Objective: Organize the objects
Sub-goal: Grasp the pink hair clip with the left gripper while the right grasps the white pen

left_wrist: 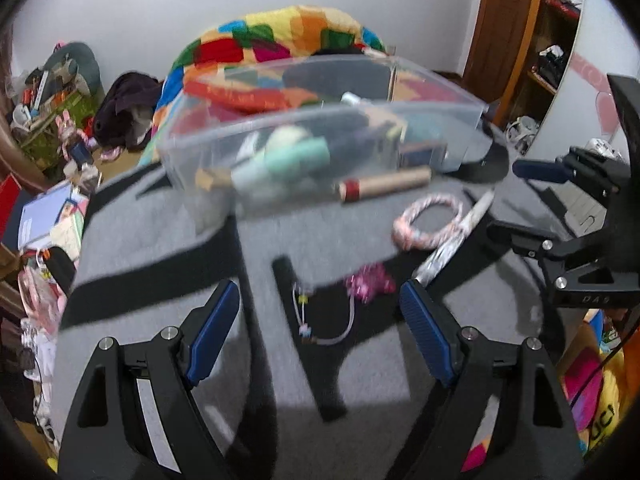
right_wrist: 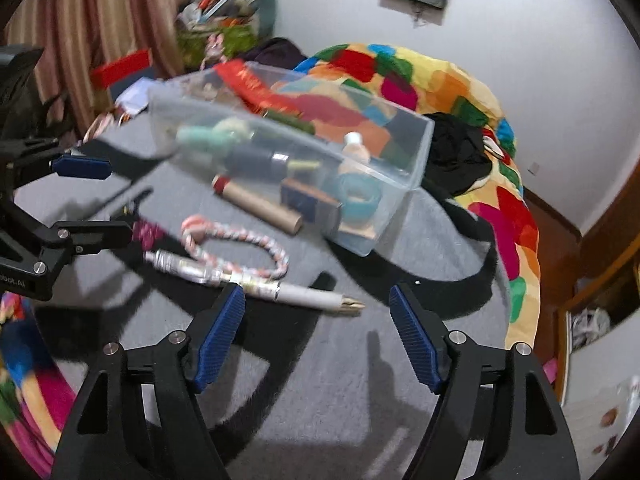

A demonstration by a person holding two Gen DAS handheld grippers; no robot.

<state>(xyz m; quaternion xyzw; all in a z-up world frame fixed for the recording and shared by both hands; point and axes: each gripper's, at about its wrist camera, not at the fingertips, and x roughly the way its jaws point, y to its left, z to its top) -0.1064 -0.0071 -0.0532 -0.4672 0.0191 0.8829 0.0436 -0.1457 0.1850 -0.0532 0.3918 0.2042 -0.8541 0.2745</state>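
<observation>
Left claw [left_wrist: 320,304] tilts down, agape; right claw [right_wrist: 316,308] likewise.

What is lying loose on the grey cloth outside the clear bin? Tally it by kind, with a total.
Brown cardboard tube with red end: 1
Pink-and-white braided rope ring: 1
Silver-and-white pen-shaped stick: 1
Shiny pink trinket: 1
Pale beaded cord: 1
Total: 5

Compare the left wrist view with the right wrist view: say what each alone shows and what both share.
Left wrist only: a beaded cord on the grey blanket. Right wrist only: the striped curtain. Both: the clear bin, cardboard tube, pink rope ring, silver-white pen, pink sparkly item and the open left gripper and right gripper.
</observation>
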